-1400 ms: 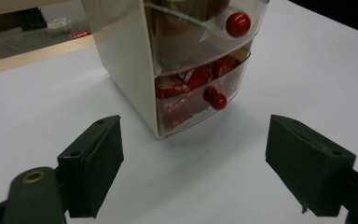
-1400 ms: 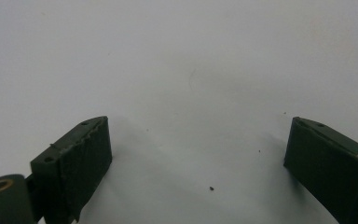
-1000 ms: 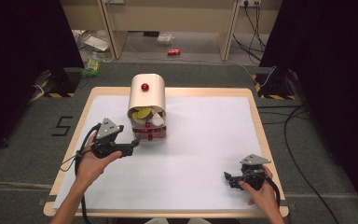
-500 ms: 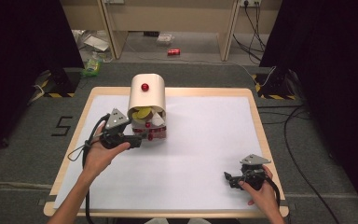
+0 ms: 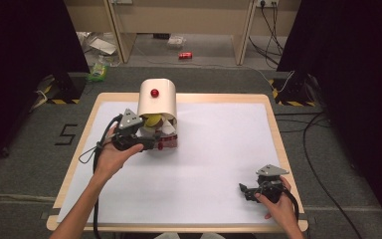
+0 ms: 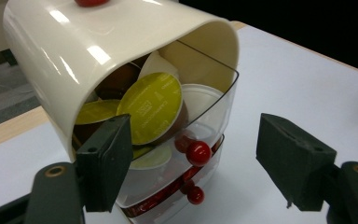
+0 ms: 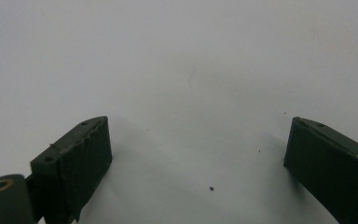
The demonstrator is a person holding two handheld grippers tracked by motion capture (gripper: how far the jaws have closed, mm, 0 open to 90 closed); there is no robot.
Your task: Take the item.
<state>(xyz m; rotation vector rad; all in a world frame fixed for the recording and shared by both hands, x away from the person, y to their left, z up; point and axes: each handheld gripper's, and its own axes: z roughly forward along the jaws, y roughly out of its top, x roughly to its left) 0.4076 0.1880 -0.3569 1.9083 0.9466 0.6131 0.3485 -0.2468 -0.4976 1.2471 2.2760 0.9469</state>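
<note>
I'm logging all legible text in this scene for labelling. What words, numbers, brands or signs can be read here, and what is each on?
"5": a large mark on the grey floor left of the table.
Print on the yellow-green capsule lid inside the cream capsule holder: too small and blurred to read.
Red can on the floor beyond the table: any label is too small to read.
No other text is legible.

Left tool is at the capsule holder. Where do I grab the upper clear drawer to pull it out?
Grip the upper red knob on the clear drawer front, coming straight at the front with the left tool. It protrudes between the open jaws.
</note>
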